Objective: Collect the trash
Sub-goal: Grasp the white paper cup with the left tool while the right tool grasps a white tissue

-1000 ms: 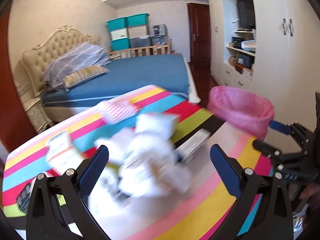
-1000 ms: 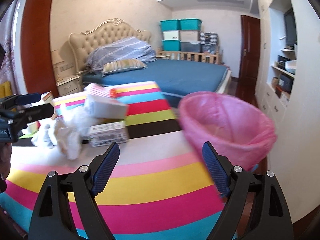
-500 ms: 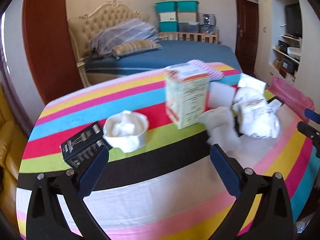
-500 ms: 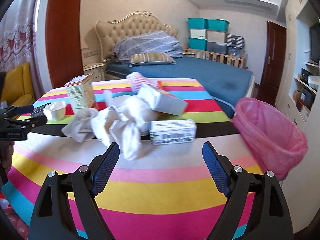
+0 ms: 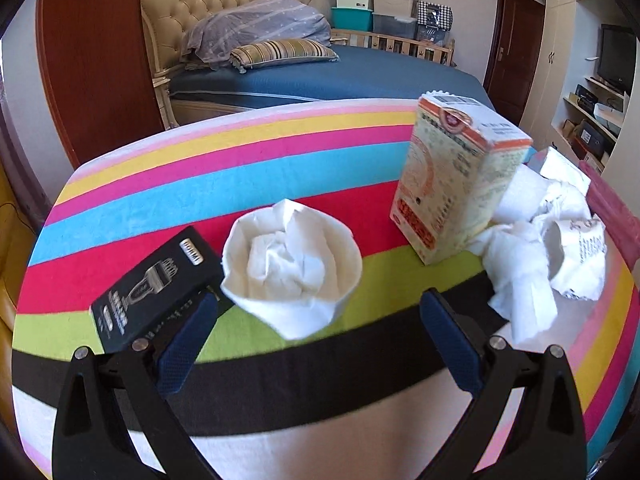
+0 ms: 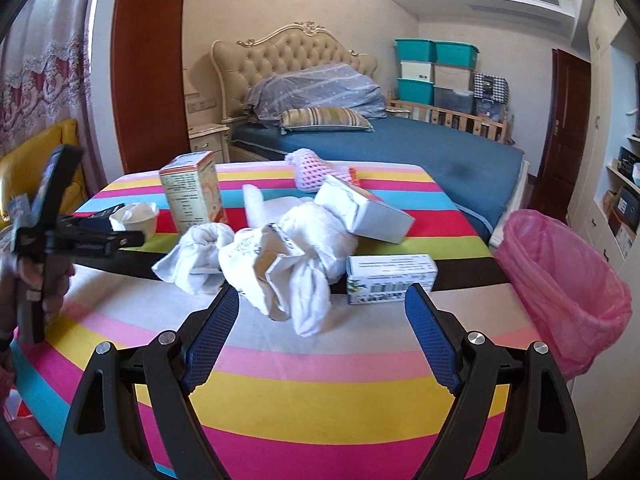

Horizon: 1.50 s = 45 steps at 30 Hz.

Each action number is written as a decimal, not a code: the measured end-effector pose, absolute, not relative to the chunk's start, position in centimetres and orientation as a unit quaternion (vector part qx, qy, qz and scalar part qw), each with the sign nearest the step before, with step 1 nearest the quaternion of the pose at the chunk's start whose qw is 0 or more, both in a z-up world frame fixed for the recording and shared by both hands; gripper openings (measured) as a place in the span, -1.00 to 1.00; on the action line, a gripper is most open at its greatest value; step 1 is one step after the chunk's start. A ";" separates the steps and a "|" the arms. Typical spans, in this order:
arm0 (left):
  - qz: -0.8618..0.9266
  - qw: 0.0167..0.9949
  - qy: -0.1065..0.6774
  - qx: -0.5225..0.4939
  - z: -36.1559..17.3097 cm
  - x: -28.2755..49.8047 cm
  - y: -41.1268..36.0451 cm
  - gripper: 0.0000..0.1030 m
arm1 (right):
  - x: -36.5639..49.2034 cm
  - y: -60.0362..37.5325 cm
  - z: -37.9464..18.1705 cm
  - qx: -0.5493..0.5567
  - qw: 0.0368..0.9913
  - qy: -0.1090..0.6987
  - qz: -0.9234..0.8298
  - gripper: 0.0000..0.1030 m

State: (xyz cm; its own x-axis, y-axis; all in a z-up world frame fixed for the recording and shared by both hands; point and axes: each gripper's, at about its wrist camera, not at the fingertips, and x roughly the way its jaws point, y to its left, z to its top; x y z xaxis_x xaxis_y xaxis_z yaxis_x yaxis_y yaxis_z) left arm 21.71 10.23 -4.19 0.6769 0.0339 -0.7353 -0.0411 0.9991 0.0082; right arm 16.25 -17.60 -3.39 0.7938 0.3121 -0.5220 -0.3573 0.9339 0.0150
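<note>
- Left wrist view: the left gripper (image 5: 318,336) has its jaws spread with nothing between them, and the paper cup (image 5: 291,268) stuffed with crumpled tissue sits at centre frame, just above and between the blue pads, on the striped tablecloth (image 5: 240,168).
- The cup lies straight ahead of these jaws; being round, it offers no long axis, so I judge a straight advance would bracket it.
- A black box (image 5: 154,286) touches the cup's left side, its lower corner hidden behind the left finger; that neighbour could get caught in the pinch.
- A tall carton (image 5: 452,176) stands upright at right, with the crumpled paper pile (image 5: 548,248) beyond it.
- Right wrist view: the right gripper (image 6: 322,338) is also spread and empty, facing the pile at centre frame; the pink-lined bin (image 6: 560,276) sits at right, partly cut off by the right finger.
- The left hand looks nearer the cup.
</note>
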 end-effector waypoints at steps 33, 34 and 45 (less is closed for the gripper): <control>0.032 0.956 0.290 -0.021 -2.3 16.3 11.3 0.28 | 20.1 -2.1 -4.7 -0.104 0.905 0.338 0.237 0.43; 0.030 0.957 0.288 -0.024 -2.3 16.3 11.5 0.28 | 20.6 -1.8 -4.8 -0.105 0.906 0.341 0.230 0.43; 0.021 0.958 0.285 -0.026 -2.6 15.8 11.6 0.29 | 22.6 -2.0 -5.5 -0.099 0.916 0.347 0.179 -0.14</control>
State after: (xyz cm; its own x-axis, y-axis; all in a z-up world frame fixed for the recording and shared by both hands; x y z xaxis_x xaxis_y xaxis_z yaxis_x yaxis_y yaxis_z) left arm 15.77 11.62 -2.59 0.8368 0.0260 -0.5469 -0.0559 0.9977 -0.0381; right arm 22.61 -1.96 -5.46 0.6958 0.2591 -0.6699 -0.3960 0.9165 -0.0568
